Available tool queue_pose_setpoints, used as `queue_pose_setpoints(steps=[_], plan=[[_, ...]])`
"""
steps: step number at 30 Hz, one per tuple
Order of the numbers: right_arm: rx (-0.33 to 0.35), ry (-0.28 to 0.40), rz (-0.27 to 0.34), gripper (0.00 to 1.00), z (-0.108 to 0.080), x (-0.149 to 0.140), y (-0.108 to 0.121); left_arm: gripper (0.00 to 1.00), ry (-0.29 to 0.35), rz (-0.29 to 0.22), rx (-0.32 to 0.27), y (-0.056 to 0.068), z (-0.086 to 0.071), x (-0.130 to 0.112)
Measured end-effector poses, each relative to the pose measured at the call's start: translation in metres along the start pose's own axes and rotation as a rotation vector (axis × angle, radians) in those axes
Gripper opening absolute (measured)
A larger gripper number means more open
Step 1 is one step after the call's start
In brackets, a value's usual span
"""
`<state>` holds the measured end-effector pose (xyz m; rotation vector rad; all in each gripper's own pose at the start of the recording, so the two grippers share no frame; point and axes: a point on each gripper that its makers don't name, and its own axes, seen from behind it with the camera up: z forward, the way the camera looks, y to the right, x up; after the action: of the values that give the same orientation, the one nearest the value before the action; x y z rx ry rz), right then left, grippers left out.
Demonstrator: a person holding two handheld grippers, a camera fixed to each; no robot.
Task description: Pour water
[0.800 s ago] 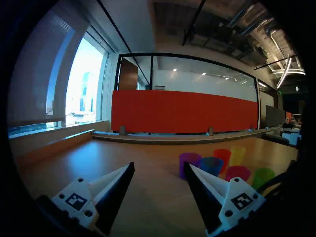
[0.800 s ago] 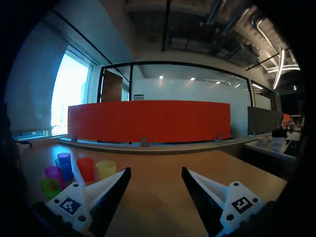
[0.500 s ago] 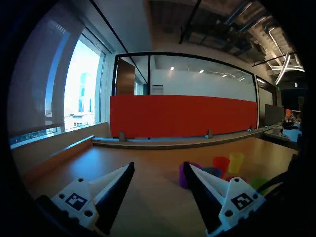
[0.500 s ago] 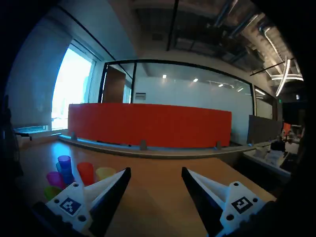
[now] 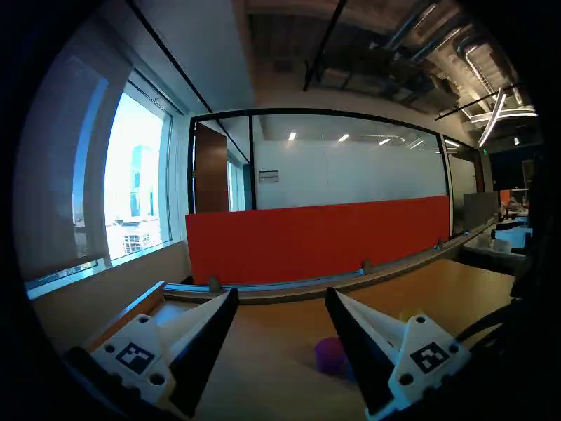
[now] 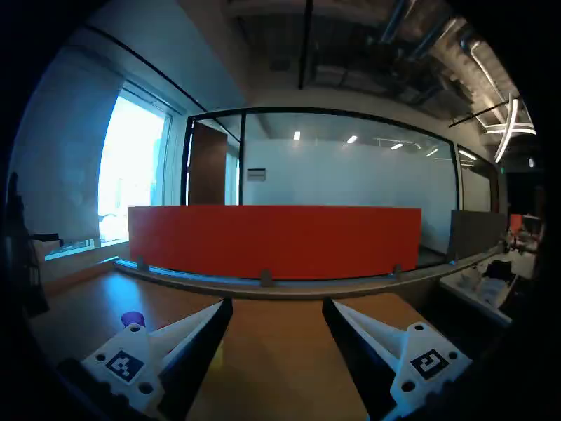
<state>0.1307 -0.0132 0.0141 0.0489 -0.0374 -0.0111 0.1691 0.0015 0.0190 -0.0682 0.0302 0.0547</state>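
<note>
Left tool (image 5: 281,290) & right tool (image 6: 277,300): both spread, empty, aimed high over desk (image 5: 266,372). Purple cup (image 5: 328,354) sits low, just beside left tool's right-hand finger. Risk: cup partly hidden behind finger, so approach w/o clear sight may topple it

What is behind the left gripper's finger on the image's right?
A purple cup on the wooden table, partly hidden by that finger, and a sliver of a yellow cup above it. Whatever else stands behind the finger is covered.
</note>
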Motion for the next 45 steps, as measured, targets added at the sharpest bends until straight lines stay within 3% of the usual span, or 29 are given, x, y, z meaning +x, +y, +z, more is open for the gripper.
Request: queue_pose_setpoints(steps=[6,20,32,38,45], plan=[[0.012,0.024,-0.015,0.99,0.001,0.033,-0.004,0.92,0.005,-0.027,0.001,-0.005,0.001,0.031],[0.083,0.023,-0.011,0.99,0.006,0.039,-0.017,0.92,-0.028,-0.035,-0.060,0.006,0.006,0.023],[0.271,0.005,-0.028,0.99,0.006,0.040,-0.053,0.92,-0.028,-0.051,-0.207,0.032,0.009,0.028],[0.358,0.007,-0.027,0.99,0.003,0.049,-0.072,0.92,-0.029,-0.096,-0.282,0.046,0.010,0.034],[0.398,0.007,-0.050,0.99,0.003,0.050,-0.078,0.92,-0.027,-0.119,-0.294,0.045,0.011,0.037]])
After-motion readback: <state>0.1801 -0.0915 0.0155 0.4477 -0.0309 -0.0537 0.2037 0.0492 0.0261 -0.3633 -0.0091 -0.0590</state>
